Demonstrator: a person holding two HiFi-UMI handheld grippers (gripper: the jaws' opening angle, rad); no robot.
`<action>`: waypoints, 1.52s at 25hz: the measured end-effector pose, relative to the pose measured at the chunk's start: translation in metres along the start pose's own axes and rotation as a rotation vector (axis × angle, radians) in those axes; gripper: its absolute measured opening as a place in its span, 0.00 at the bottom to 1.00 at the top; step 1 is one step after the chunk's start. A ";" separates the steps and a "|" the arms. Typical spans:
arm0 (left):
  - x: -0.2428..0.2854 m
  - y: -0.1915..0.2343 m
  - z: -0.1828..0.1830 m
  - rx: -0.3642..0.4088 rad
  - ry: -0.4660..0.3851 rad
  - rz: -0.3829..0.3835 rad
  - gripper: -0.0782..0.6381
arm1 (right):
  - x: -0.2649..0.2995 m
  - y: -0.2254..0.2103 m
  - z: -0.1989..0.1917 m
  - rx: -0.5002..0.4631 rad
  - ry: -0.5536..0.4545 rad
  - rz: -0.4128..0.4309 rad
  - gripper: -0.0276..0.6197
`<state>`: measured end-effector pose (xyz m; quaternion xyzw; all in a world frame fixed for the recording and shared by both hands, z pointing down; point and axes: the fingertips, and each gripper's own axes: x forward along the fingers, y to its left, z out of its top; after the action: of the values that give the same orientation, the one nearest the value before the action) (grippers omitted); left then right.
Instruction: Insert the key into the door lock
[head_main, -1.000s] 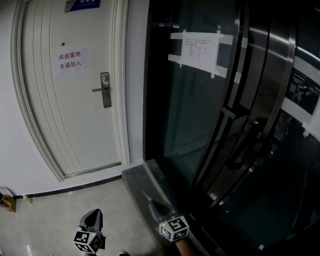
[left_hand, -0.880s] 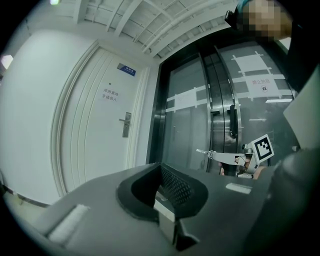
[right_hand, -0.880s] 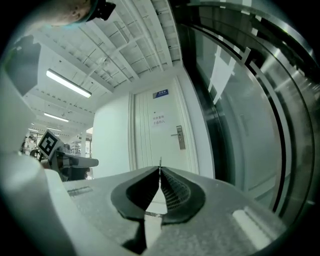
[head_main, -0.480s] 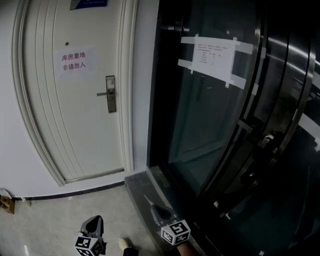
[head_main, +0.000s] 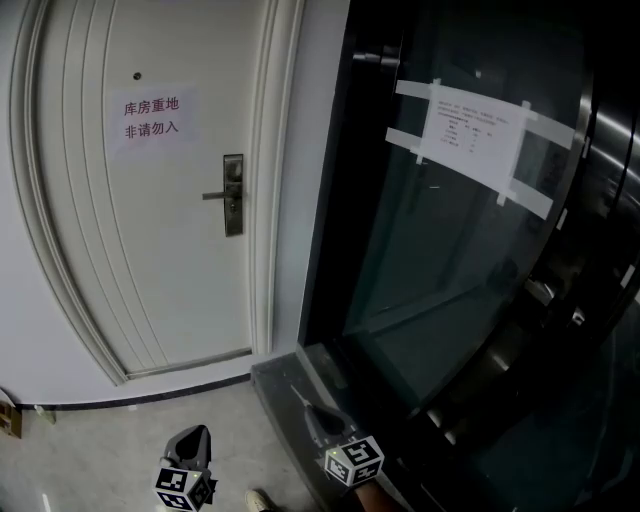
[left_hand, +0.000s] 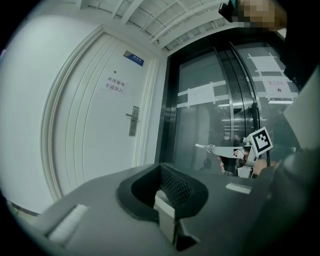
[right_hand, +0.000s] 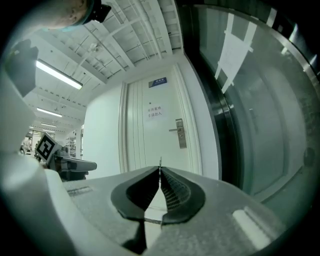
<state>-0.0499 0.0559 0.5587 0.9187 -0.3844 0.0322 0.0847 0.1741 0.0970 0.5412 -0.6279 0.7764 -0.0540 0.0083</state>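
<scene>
The white door (head_main: 150, 250) stands ahead at the left, and its metal lock plate with a lever handle (head_main: 233, 195) is at mid height. That lock (right_hand: 181, 133) shows far beyond my right gripper (right_hand: 160, 169), which is shut on the key; only the key's thin tip (right_hand: 160, 161) sticks out. In the left gripper view the right gripper (left_hand: 216, 149) carries the key and its ring (left_hand: 204, 147) out front, and the lock (left_hand: 134, 120) is far off. My left gripper (left_hand: 160, 167) is shut and holds nothing. Both grippers (head_main: 192, 434) (head_main: 310, 413) are low in the head view.
A paper sign (head_main: 150, 118) is taped on the door and a blue plate (right_hand: 159, 81) hangs above it. Dark glass doors (head_main: 450, 260) with a taped notice (head_main: 470, 130) fill the right side. A metal threshold (head_main: 285, 385) lies at their foot. A shoe (head_main: 262, 498) shows below.
The door and its lock have shifted right and down in the head view and look nearer. Both grippers keep their places at the bottom of the view.
</scene>
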 end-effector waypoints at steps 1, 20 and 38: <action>0.007 0.008 0.001 -0.003 -0.005 -0.006 0.11 | 0.010 0.000 0.004 -0.009 0.001 -0.003 0.06; 0.052 0.128 0.022 -0.016 -0.046 -0.016 0.11 | 0.152 0.012 0.039 -0.076 -0.023 -0.067 0.06; 0.118 0.193 0.051 -0.009 -0.065 0.042 0.11 | 0.242 -0.026 0.048 -0.056 -0.060 -0.051 0.06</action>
<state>-0.1042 -0.1691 0.5481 0.9107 -0.4062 0.0025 0.0754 0.1522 -0.1476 0.5093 -0.6488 0.7607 -0.0135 0.0126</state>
